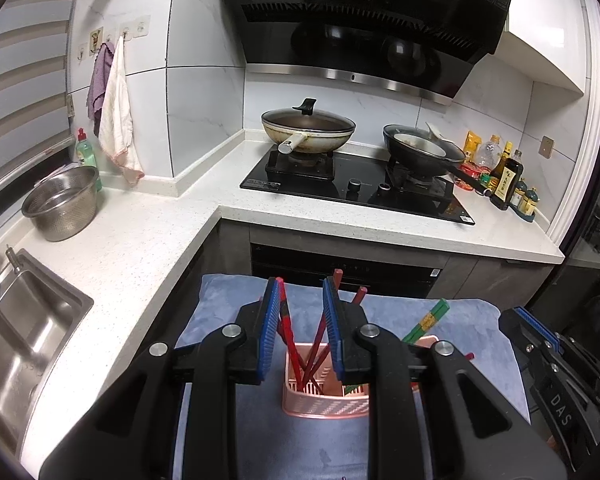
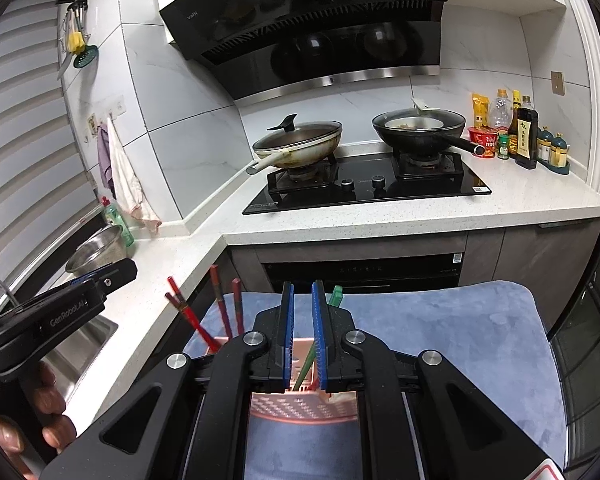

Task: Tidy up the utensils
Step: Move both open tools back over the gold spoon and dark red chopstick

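Note:
A pink slotted utensil basket (image 1: 326, 400) stands on a blue cloth (image 1: 480, 336). Several red chopsticks (image 1: 320, 332) stand in its left compartment. Green chopsticks (image 1: 428, 320) lean out of its right side. My left gripper (image 1: 302, 312) hovers above the basket, open, with the red chopsticks between and beside its jaws but not clamped. In the right wrist view the basket (image 2: 304, 404) lies under my right gripper (image 2: 302, 320), which is open with a narrow gap; a green chopstick (image 2: 310, 356) passes between its jaws, loose. The red chopsticks (image 2: 220, 312) stand to its left.
A white L-shaped counter (image 1: 140, 240) holds a steel colander (image 1: 60, 204) and a sink (image 1: 20, 320) at left. A black hob (image 1: 356, 188) carries two pans, with bottles (image 1: 504, 176) to its right. The right gripper's body (image 1: 556, 364) is near the cloth's right edge.

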`<state>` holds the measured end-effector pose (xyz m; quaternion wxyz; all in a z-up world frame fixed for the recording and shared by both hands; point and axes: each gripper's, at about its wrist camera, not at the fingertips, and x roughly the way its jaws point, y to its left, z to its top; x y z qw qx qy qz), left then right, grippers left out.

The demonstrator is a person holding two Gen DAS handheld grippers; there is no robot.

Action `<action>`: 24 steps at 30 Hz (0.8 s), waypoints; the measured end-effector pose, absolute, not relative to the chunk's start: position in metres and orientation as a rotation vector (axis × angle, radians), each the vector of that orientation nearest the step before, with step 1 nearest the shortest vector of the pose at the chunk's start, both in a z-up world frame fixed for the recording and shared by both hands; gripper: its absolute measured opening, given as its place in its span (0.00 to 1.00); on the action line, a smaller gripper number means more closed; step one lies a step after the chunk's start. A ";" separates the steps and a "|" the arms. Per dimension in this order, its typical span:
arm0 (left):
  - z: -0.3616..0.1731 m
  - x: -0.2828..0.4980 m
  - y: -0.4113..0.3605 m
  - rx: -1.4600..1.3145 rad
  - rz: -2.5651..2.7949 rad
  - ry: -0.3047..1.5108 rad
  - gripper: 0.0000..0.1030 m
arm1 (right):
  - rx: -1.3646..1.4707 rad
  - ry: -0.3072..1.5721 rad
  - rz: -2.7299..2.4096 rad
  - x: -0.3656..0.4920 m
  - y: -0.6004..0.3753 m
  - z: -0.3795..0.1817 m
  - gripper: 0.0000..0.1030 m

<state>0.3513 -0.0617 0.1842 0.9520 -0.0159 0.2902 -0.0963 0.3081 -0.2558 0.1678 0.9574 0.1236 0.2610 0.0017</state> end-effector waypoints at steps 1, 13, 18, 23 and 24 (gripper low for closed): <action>0.185 0.347 -0.061 -0.030 -0.195 0.588 0.21 | 0.251 0.529 0.007 0.303 -0.255 0.168 0.10; 0.168 0.297 -0.049 -0.003 -0.200 0.609 0.23 | 0.224 0.566 0.009 0.239 -0.245 0.147 0.11; 0.146 0.272 -0.045 0.007 -0.201 0.645 0.23 | 0.212 0.606 0.007 0.210 -0.239 0.125 0.11; 0.116 0.244 -0.040 0.010 -0.201 0.698 0.23 | 0.184 0.656 0.000 0.181 -0.230 0.099 0.11; 0.112 0.240 -0.038 0.014 -0.201 0.705 0.23 | 0.180 0.665 0.000 0.175 -0.227 0.094 0.11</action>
